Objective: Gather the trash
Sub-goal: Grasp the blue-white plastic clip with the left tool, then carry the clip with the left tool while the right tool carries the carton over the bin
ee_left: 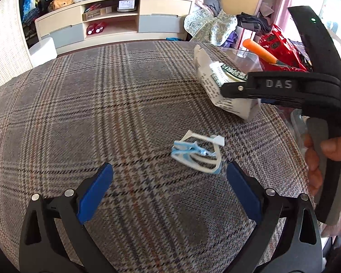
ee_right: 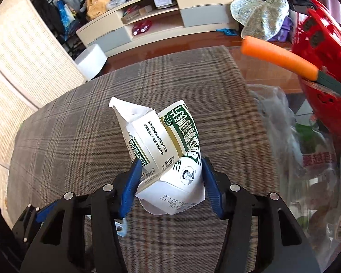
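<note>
A crushed white-and-green medicine box lies on the plaid cushion, with my right gripper shut on its lower end. Both blue pads touch its sides. In the left wrist view the same box sticks out of the right gripper, which comes in from the right, held by a hand. A small white-and-light-blue plastic scrap rests on the plaid cushion just ahead of my left gripper. That gripper is open, nothing between its fingers.
A clear plastic bag with packets inside sits off the cushion's right edge. Behind it are a red basket and an orange-handled tool. Beyond the cushion stand a white stool and a low cabinet.
</note>
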Demonstrator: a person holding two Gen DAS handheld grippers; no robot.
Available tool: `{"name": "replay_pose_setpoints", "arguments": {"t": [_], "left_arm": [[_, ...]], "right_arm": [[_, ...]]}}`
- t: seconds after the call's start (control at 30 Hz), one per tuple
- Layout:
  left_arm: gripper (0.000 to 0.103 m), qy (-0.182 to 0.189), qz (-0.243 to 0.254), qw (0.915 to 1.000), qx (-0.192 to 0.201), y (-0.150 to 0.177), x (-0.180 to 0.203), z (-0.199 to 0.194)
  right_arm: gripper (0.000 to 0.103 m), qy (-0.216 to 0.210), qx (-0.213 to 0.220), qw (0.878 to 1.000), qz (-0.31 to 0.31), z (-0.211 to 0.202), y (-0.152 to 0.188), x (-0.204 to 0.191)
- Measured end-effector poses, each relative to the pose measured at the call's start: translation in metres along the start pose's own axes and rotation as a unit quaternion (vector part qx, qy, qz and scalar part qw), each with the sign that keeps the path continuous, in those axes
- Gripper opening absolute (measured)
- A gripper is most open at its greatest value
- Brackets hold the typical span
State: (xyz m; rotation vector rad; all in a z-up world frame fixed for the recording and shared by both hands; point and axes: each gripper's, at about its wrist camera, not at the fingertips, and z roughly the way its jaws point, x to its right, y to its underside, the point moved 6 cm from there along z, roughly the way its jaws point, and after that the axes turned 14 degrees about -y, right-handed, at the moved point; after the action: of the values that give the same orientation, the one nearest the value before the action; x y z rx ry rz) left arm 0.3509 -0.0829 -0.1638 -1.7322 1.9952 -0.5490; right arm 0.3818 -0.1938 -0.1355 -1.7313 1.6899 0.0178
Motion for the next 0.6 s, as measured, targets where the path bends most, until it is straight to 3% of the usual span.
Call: {"name": "replay_pose_setpoints", "arguments": {"t": [0.07,0.27,0.37,0.5,0.6], "left_arm": [[0.090,-0.002,0.010,0.9999,0.002,-0.004,0.007,0.005],[0.044,-0.020,0.030,0.9993,0.006,-0.011,0.021,0.013],[0.025,-0.007,0.027,0.9996,0.005,-0.013,0.024,0.010],[0.013,-0.010,0.034,0.9993,0.013,-0.013,0.023,-0.004],[0.012,-0.011,0.033,0.9992,0.018,-0.012,0.018,-0.021]], "right_arm": [[0.055,-0.004,0.003,1.000,0.007,-0.009,0.001,0.009],[0.055,-0.012,-0.001,1.000,0.020,-0.022,0.010,0.022],[0.055,-0.009,-0.003,1.000,0.017,-0.025,0.015,0.023],[0.055,-0.009,-0.005,1.000,0.013,-0.029,0.017,0.020],[0.055,-0.009,-0.005,1.000,0.004,-0.041,0.022,0.009]]}}
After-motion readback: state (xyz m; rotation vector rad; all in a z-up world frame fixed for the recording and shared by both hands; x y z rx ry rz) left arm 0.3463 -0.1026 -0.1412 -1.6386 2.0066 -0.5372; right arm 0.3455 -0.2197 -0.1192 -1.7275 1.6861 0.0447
